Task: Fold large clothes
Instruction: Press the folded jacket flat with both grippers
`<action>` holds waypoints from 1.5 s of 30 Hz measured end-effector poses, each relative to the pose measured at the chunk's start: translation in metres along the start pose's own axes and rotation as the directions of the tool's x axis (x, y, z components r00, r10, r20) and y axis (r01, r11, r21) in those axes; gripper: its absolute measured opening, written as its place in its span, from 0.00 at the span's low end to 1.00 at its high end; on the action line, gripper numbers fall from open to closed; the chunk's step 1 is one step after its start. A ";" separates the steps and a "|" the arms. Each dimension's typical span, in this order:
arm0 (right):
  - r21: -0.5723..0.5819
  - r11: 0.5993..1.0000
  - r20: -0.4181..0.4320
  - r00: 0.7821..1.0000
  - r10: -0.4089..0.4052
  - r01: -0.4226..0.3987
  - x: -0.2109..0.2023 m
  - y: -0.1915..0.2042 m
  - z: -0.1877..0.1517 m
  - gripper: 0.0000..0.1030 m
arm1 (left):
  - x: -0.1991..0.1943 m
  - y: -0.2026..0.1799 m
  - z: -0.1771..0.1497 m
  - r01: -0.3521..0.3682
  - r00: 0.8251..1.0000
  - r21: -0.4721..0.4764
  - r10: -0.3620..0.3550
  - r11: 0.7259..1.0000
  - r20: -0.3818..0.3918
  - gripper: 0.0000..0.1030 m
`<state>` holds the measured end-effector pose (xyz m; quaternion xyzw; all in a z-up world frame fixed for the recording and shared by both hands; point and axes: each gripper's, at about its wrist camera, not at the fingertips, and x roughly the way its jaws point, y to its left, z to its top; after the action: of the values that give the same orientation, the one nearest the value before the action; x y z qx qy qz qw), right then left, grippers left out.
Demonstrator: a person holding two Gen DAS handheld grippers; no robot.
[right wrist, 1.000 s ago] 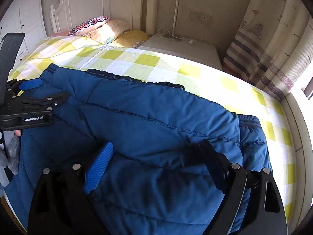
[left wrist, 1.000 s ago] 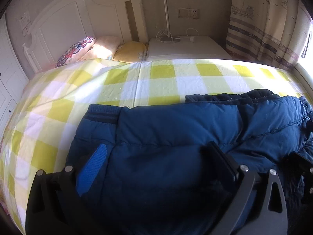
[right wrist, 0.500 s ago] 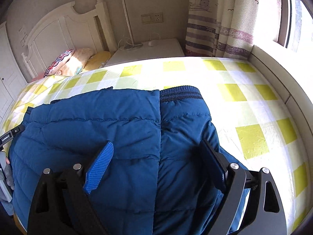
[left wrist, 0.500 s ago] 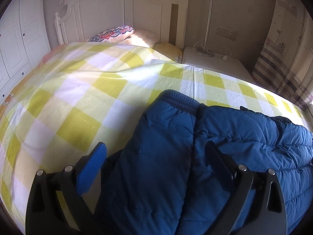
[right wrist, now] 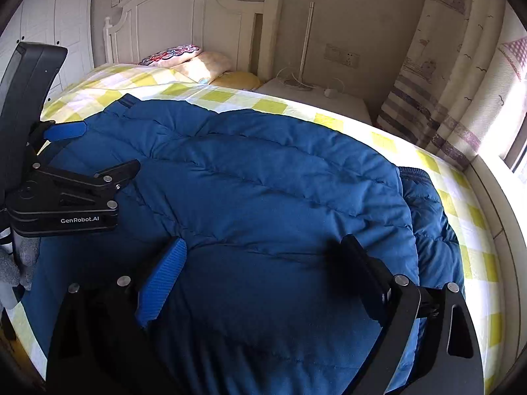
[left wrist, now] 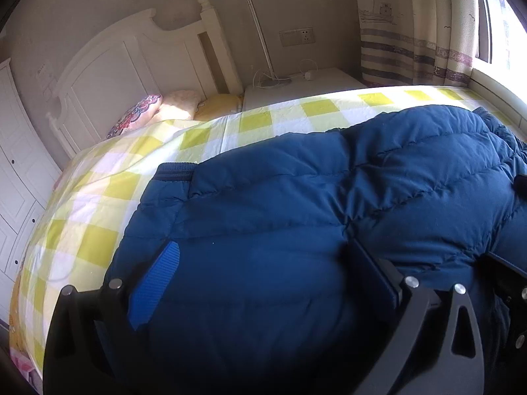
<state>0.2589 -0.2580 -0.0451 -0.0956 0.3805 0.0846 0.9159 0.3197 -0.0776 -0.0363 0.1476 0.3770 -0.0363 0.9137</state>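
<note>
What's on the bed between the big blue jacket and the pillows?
Only bare yellow-checked bedsheet lies between the blue puffer jacket and the pillows, as the right wrist view shows.

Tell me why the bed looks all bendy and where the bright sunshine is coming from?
Both wrist views use a fisheye lens, so the checked bedspread bulges. In the left wrist view, sun glares at the window; in the right wrist view, the blue jacket darkens between the gripper's fingers.

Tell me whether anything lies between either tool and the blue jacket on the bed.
Nothing visible does. The blue jacket lies spread on the checked bedsheet, directly under the right tool, whose jaws are opening, and under the left tool. The pillows lie apart, by the headboard.
</note>
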 end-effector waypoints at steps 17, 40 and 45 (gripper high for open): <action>0.266 0.961 -0.007 0.997 -0.073 0.072 -0.023 -0.092 -0.039 0.87 | -0.014 0.105 -0.047 -0.080 0.997 -0.267 0.073 0.960 -0.035 0.97; 0.106 0.990 0.090 0.990 -0.106 0.096 -0.070 -0.003 -0.073 0.88 | -0.058 0.005 -0.076 0.038 0.999 -0.074 -0.036 0.997 0.034 0.98; 0.240 0.966 0.059 0.992 -0.113 0.096 -0.073 -0.057 -0.098 0.89 | -0.058 0.003 -0.076 0.031 0.999 -0.072 -0.029 0.997 0.038 0.98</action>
<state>0.1541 -0.3424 -0.0545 -0.0028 0.3489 -0.0063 0.9371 0.2275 -0.0546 -0.0460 0.1078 0.3634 -0.0390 0.9246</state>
